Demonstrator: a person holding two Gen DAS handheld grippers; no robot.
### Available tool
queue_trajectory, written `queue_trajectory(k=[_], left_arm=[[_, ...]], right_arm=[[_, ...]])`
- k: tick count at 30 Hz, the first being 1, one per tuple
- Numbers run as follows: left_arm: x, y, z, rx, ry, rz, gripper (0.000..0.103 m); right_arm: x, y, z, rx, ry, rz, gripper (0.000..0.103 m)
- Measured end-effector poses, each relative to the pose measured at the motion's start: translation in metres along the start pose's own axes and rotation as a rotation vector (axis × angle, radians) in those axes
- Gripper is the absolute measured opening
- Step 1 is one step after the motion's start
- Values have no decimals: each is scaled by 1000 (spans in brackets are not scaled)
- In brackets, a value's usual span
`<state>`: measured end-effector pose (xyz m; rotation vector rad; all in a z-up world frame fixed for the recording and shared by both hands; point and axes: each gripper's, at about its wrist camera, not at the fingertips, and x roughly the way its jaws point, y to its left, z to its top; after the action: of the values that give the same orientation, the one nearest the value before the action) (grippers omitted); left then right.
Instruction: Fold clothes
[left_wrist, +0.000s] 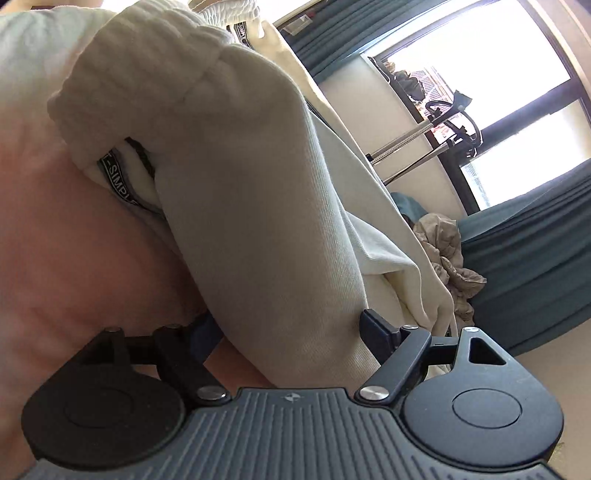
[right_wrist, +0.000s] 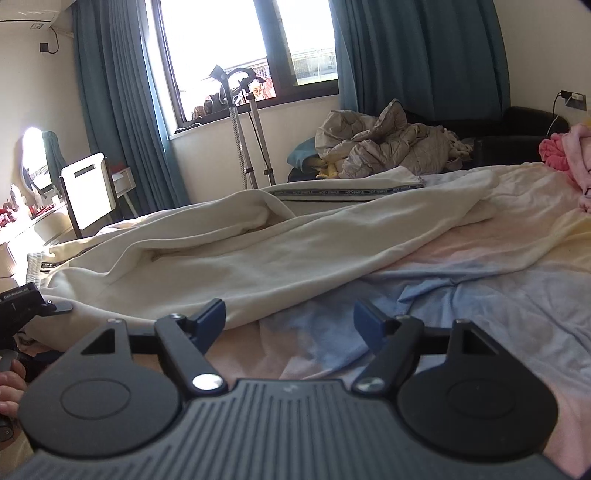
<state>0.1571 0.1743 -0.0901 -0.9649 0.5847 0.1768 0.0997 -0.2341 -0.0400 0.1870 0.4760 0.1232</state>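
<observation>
A cream garment (left_wrist: 258, 184) with a ribbed cuff (left_wrist: 147, 74) and a black lettered tape lies on the pastel bedsheet (left_wrist: 74, 240). Its thick folded part runs between the fingers of my left gripper (left_wrist: 291, 328), whose jaws stand wide; the cloth hides much of the left finger. In the right wrist view the same garment (right_wrist: 221, 258) is spread across the bed, with its lettered band (right_wrist: 332, 192) at the far edge. My right gripper (right_wrist: 291, 325) hovers open just above the sheet (right_wrist: 480, 295), its left fingertip beside the garment's near hem, nothing between the fingers.
A grey quilted bundle (right_wrist: 388, 147) and a black sofa (right_wrist: 517, 125) sit beyond the bed. Pink clothes (right_wrist: 565, 155) lie at the right edge. A steamer stand (right_wrist: 243, 140) and a white appliance (right_wrist: 88, 192) stand by the window. A hand (right_wrist: 11, 384) shows at the far left.
</observation>
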Motion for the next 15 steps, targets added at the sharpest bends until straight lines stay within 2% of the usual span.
queue_trajectory(k=[1, 3, 5, 6, 8, 10, 15], left_arm=[[5, 1, 1, -10, -3, 2, 82], [13, 2, 4, -36, -5, -2, 74], [17, 4, 6, -67, -5, -1, 59], [19, 6, 6, -83, -6, 0, 55], [15, 5, 5, -87, -31, 0, 34], [8, 4, 5, -92, -38, -12, 22], [-13, -9, 4, -64, -62, -66, 16]], right_arm=[[2, 0, -1, -8, 0, -4, 78], [6, -1, -2, -17, 1, -10, 79], [9, -2, -5, -25, 0, -15, 79], [10, -3, -6, -30, 0, -17, 79], [15, -3, -9, -44, 7, -29, 79], [18, -4, -11, -49, 15, -35, 79], [20, -6, -13, -40, 14, -43, 79]])
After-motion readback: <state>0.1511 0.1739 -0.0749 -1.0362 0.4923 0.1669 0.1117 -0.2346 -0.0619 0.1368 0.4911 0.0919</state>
